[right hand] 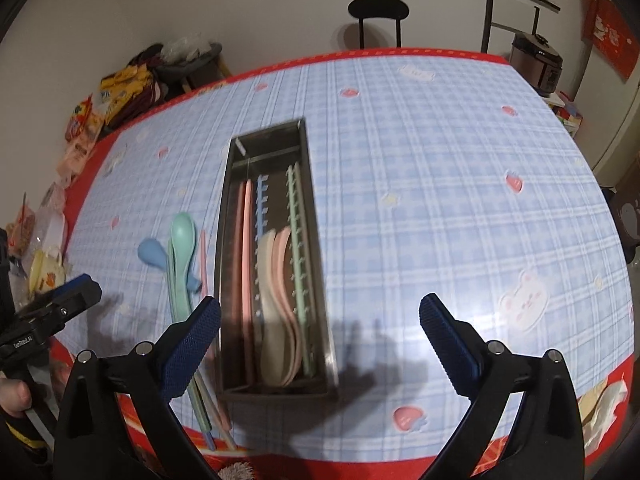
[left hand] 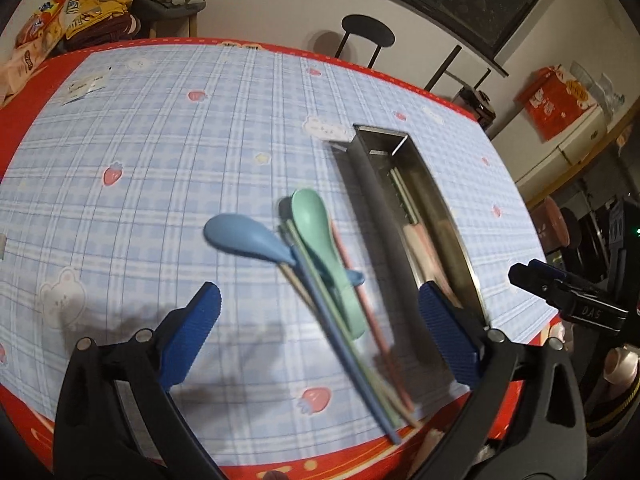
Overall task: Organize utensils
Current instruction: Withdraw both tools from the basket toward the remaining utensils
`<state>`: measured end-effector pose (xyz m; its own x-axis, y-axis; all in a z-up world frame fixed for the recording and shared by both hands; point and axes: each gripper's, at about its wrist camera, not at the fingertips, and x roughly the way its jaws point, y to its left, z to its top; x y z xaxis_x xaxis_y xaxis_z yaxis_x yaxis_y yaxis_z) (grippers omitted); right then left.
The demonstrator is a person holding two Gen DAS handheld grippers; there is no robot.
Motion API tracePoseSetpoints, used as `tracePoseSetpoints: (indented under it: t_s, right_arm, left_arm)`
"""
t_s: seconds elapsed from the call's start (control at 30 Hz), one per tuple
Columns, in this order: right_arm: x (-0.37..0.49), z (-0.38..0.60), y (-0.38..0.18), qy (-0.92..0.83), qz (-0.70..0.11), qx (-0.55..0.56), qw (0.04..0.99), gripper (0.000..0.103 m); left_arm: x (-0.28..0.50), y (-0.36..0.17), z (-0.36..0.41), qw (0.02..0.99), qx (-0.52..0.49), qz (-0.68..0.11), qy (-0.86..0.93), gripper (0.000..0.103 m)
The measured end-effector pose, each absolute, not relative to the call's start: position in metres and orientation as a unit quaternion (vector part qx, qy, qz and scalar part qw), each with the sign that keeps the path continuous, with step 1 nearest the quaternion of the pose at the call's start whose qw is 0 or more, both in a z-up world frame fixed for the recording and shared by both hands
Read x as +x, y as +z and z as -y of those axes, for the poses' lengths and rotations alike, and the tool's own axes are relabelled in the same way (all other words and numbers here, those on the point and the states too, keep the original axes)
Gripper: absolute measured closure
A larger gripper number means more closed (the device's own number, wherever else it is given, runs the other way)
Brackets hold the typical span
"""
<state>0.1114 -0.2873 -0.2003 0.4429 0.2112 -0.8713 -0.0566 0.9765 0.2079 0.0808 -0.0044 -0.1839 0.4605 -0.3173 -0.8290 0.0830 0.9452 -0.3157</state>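
A steel utensil box (right hand: 224,264) lies on the checked tablecloth and holds pink, beige and green utensils (right hand: 276,304); it also shows in the left wrist view (left hand: 436,200). Left of it lie a blue spoon (left hand: 244,236), a green spoon (left hand: 320,236) and several chopsticks (left hand: 352,340), also seen in the right wrist view as a green spoon (right hand: 182,240) and blue spoon (right hand: 154,254). My left gripper (left hand: 320,328) is open above the loose utensils. My right gripper (right hand: 320,336) is open above the box's near end.
A pile of snack bags and clothes (left hand: 76,12) sits beyond the table's far left. A black stool (right hand: 378,10) stands behind the table. A rice cooker (right hand: 538,62) is at the far right. The red table border (right hand: 360,468) marks the near edge.
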Motion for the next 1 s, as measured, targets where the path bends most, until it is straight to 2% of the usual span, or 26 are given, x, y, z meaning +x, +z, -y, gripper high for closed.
tracePoseSetpoints:
  t_s: [0.23, 0.37, 0.57, 0.77, 0.8, 0.93, 1.0]
  right_arm:
    - [0.091, 0.260, -0.218, 0.079, -0.534, 0.060, 0.839, 0.006]
    - [0.081, 0.247, -0.221, 0.090, -0.536, 0.054, 0.838, 0.006]
    - [0.073, 0.225, -0.225, 0.086, -0.556, 0.026, 0.826, 0.006]
    - [0.065, 0.203, -0.227, 0.093, -0.561, 0.009, 0.822, 0.006]
    - [0.064, 0.199, -0.227, 0.096, -0.559, 0.006, 0.823, 0.007]
    - [0.059, 0.183, -0.231, 0.123, -0.565, 0.021, 0.816, 0.039]
    - [0.055, 0.174, -0.233, 0.123, -0.567, 0.017, 0.814, 0.044]
  left_arm:
    - [0.073, -0.209, -0.001, 0.823, -0.095, -0.545, -0.131, 0.006]
    - [0.072, -0.225, -0.010, 0.792, -0.132, -0.577, -0.147, 0.006]
    - [0.070, -0.232, -0.021, 0.798, -0.089, -0.585, -0.116, 0.006]
    - [0.067, -0.236, -0.043, 0.798, -0.097, -0.584, -0.111, 0.006]
    - [0.067, -0.236, -0.046, 0.798, -0.096, -0.585, -0.112, 0.006]
    - [0.062, -0.235, -0.064, 0.804, -0.103, -0.577, -0.101, 0.006]
    - [0.061, -0.235, -0.072, 0.803, -0.105, -0.578, -0.098, 0.006]
